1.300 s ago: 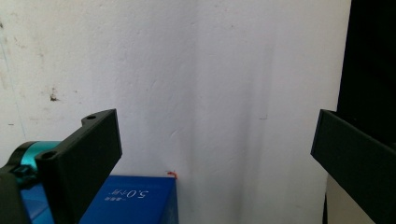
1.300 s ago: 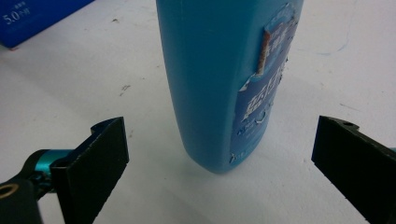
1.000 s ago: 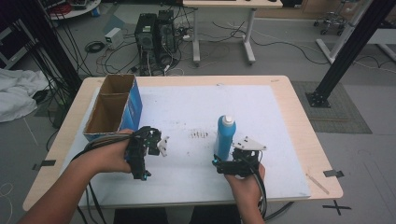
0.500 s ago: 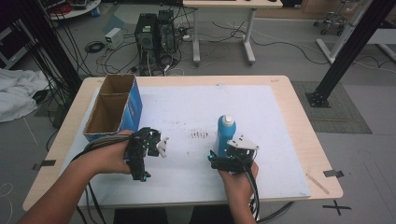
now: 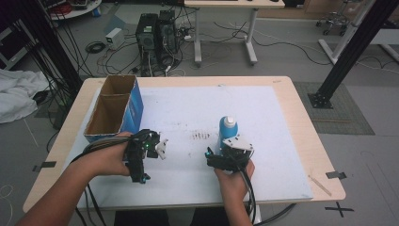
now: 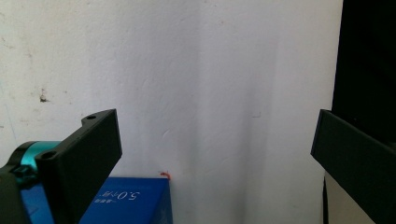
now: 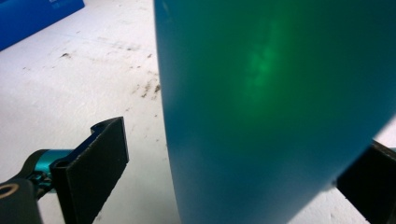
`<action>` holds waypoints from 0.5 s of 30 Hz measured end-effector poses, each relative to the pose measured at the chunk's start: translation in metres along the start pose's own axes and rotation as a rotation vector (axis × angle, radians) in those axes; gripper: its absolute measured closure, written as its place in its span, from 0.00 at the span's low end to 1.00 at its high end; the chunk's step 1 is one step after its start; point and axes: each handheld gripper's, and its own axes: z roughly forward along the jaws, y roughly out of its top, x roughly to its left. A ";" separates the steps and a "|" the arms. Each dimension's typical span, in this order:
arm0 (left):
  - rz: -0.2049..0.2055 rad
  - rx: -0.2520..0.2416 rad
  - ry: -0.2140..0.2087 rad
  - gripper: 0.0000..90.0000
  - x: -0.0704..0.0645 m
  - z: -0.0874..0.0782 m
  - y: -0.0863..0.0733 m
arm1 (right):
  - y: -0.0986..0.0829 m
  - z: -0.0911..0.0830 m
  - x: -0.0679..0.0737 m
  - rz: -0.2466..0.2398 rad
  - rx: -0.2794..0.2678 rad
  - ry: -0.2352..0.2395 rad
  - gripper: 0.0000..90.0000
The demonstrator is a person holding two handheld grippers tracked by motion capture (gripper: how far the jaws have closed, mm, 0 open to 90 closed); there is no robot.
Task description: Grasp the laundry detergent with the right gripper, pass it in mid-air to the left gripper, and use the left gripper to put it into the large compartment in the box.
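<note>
The step in hand looks like the approach to grasp the blue bottle (image 5: 228,132), which stands upright on the white surface (image 5: 282,127) right of centre. The right claw (image 5: 217,159) sits just in front of its base, jaws apart with the bottle between them but not yet pinched. The left claw (image 5: 141,160) rests near the open cardboard box (image 5: 113,110), jaws apart and empty. Next, the right jaws need to close squarely on the bottle, low on its body, without tipping it
</note>
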 end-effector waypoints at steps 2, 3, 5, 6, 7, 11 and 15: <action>0.003 0.000 -0.002 0.02 0.000 0.000 0.000 | 0.000 0.001 0.001 0.000 -0.011 -0.003 0.03; 0.002 -0.002 -0.002 0.02 -0.001 0.000 0.000 | 0.000 0.001 0.002 0.002 -0.016 -0.009 0.03; 0.002 -0.001 -0.001 0.02 -0.001 0.000 0.000 | 0.000 0.002 0.002 0.011 -0.029 -0.020 0.03; 0.002 -0.001 -0.001 0.02 -0.001 0.000 0.000 | 0.000 0.003 0.003 0.018 -0.035 -0.028 0.03; 0.004 -0.001 -0.001 0.02 -0.001 0.000 0.000 | -0.001 0.003 0.003 0.024 -0.040 -0.035 0.03; 0.007 -0.001 -0.002 0.02 -0.002 0.000 0.001 | -0.002 0.004 0.004 0.037 -0.056 -0.061 0.03; 0.008 0.001 -0.004 0.02 -0.002 0.000 0.001 | -0.003 0.005 0.003 0.045 -0.064 -0.085 0.06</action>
